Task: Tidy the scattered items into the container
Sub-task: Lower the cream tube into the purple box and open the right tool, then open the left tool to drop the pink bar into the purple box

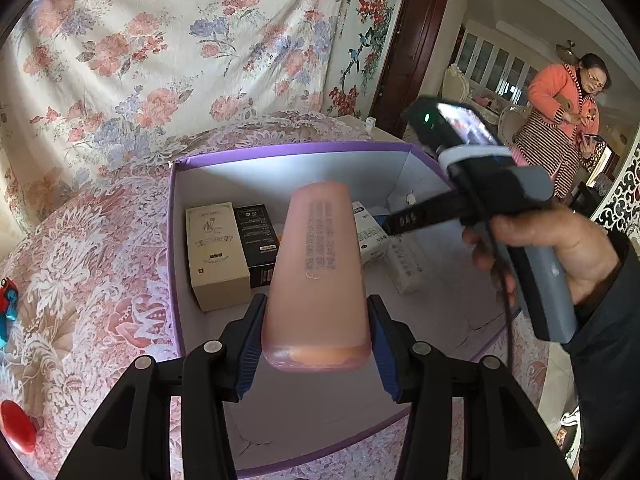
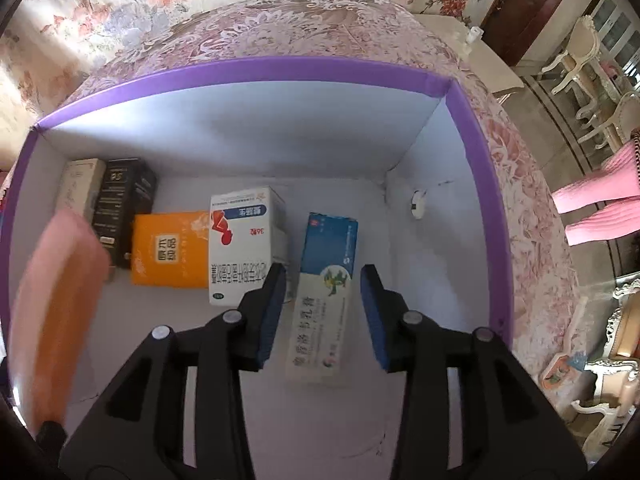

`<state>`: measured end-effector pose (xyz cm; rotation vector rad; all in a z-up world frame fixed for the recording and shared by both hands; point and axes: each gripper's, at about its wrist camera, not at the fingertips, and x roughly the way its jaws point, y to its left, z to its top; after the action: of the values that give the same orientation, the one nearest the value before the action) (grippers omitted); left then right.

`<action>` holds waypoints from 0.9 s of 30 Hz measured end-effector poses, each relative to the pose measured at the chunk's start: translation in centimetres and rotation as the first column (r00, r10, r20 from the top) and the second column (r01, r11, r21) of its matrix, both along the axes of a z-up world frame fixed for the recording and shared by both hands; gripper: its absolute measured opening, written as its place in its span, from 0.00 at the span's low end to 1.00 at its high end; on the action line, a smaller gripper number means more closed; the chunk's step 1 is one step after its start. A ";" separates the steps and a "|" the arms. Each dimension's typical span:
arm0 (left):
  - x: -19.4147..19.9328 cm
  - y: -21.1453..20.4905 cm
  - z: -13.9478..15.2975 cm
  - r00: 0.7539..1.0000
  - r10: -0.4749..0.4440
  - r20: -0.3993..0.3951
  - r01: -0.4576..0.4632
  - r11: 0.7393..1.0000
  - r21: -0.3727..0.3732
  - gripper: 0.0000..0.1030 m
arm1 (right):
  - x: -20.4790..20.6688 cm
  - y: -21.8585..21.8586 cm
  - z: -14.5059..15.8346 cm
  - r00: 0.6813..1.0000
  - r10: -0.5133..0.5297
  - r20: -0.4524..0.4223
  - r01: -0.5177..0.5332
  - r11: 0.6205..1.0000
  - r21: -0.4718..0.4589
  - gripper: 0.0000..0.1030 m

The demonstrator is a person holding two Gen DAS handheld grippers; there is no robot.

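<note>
Over purple-rimmed cardboard box (image 1: 280, 147): left gripper (image 1: 316, 344) fingers clamp soft pink plastic tube (image 1: 318, 276); right gripper (image 2: 323, 312) fingers spread, straddling blue-white carton (image 2: 322, 300); risk: tube dropped unevenly, toppling cartons.

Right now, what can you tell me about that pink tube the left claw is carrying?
The pink tube is a soft-looking, translucent squeeze tube, peach-pink with a paler flat end toward the camera and a column of dark printed text along its top. It looks like plastic. The left gripper clamps it between blue-padded fingers near that end, so it points forward, held in the air above the open purple box. Nothing but the pads touches it.
</note>
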<state>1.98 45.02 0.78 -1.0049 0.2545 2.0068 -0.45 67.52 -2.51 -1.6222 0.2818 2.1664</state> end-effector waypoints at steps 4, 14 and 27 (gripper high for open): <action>0.1 0.4 -0.4 1.000 -0.021 0.018 0.022 1.000 -0.015 0.48 | 1.1 -0.6 1.5 0.998 0.000 -0.061 0.001 1.000 0.014 0.44; 0.2 1.8 -2.0 0.986 -0.090 0.139 0.101 0.992 -0.071 0.48 | 6.5 -3.4 6.4 0.957 0.015 -0.289 -0.001 0.999 0.049 0.65; -0.2 3.9 -3.0 0.955 -0.221 0.198 0.260 0.946 -0.194 0.48 | 8.4 -4.9 6.2 0.934 0.038 -0.356 -0.029 0.999 0.032 0.65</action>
<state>1.76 48.95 -2.18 -1.2170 0.4879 1.6833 7.93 62.63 3.73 -1.2182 0.3313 2.4740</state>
